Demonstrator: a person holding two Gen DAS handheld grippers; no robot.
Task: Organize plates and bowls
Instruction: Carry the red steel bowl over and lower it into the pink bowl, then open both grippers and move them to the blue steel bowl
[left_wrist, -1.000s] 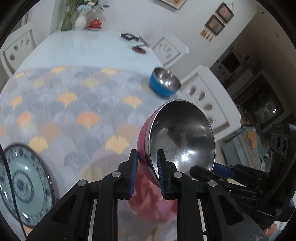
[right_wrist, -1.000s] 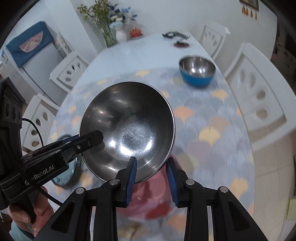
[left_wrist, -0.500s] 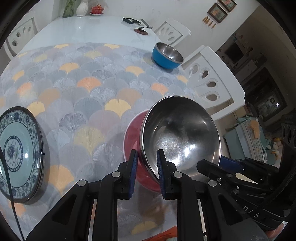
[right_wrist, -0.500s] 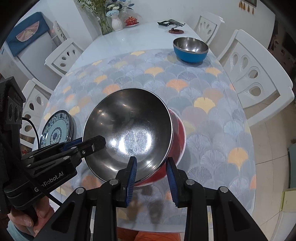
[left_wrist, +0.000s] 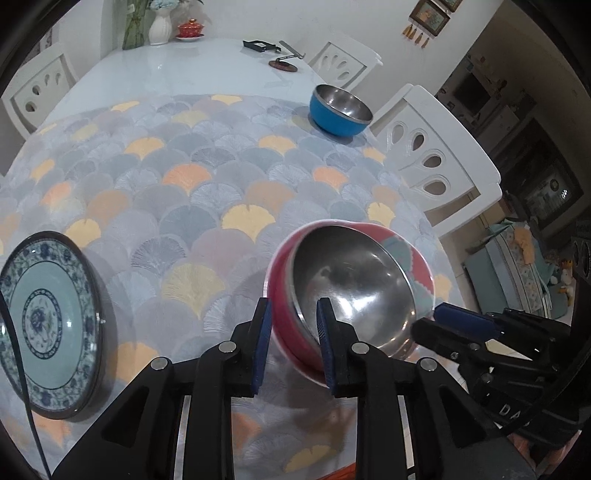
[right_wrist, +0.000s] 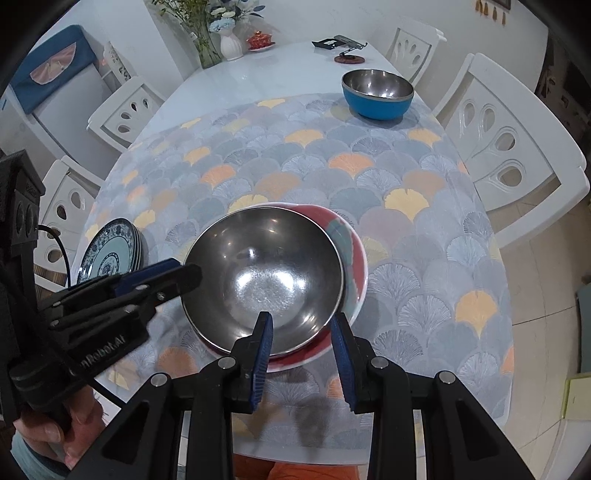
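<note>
Resting surface: worktop (right_wrist: 424, 236) under a fan-patterned cloth, carrying everything that follows.
Plates: patterned plates (left_wrist: 48, 325), blue and green, stacked at the near left edge of the cloth, well apart from the bowls.
Red bowl: red bowl (right_wrist: 351, 236) with a steel lining, tilted near the front edge of the worktop; whether its base fully sits on the cloth I cannot tell.
Blue bowl: blue bowl (right_wrist: 376, 94) upright at the far right of the cloth, well apart from the red one.
Left tool: left tool (left_wrist: 291, 332) straddles the red bowl's near-left rim, one pad outside the wall, one inside; its jaws are opening, rim between them, outer pad seemingly clear.
Right tool: right tool (right_wrist: 301, 345) straddles the near rim with a visible gap to the pads, so it looks released.
Key relation: both tools sit on the near side of the red bowl, left one at its left rim, right one at its front; the blue bowl lies straight beyond, on the right hand's side, so that hand is judged nearer for fetching it.
</note>
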